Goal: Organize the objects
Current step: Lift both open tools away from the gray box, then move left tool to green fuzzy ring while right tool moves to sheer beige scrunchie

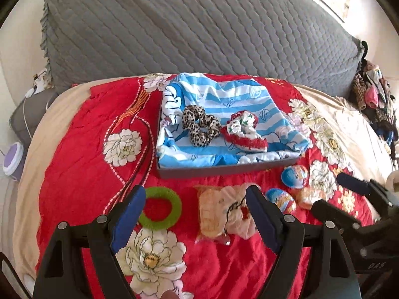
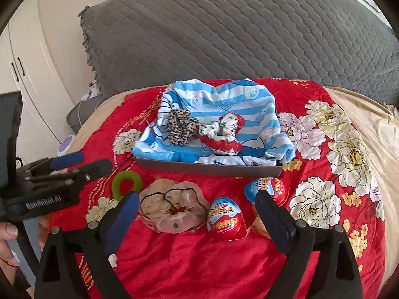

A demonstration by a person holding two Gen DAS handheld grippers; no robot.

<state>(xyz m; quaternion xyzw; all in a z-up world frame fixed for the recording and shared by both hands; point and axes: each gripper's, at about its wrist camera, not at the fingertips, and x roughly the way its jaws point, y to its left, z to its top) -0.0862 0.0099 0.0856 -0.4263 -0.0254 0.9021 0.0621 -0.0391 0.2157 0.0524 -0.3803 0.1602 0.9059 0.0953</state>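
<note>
A grey tray (image 1: 224, 169) (image 2: 207, 168) lined with blue striped cloth holds a leopard scrunchie (image 1: 200, 125) (image 2: 180, 127) and a red-white scrunchie (image 1: 243, 132) (image 2: 222, 134). In front of it on the red floral bedspread lie a green ring (image 1: 159, 208) (image 2: 126, 183), a peach scrunchie (image 1: 222, 211) (image 2: 172, 206) and two toy eggs (image 1: 294, 176) (image 2: 225, 218) (image 2: 270, 188). My left gripper (image 1: 195, 199) is open and empty above the ring and peach scrunchie. My right gripper (image 2: 197, 205) is open and empty over the peach scrunchie and near egg.
A grey quilted headboard (image 1: 199, 25) stands behind the bed. A pile of clothes (image 1: 374, 94) lies at the far right. A white wardrobe (image 2: 27, 74) and a purple-white round device (image 1: 12, 158) are at the left.
</note>
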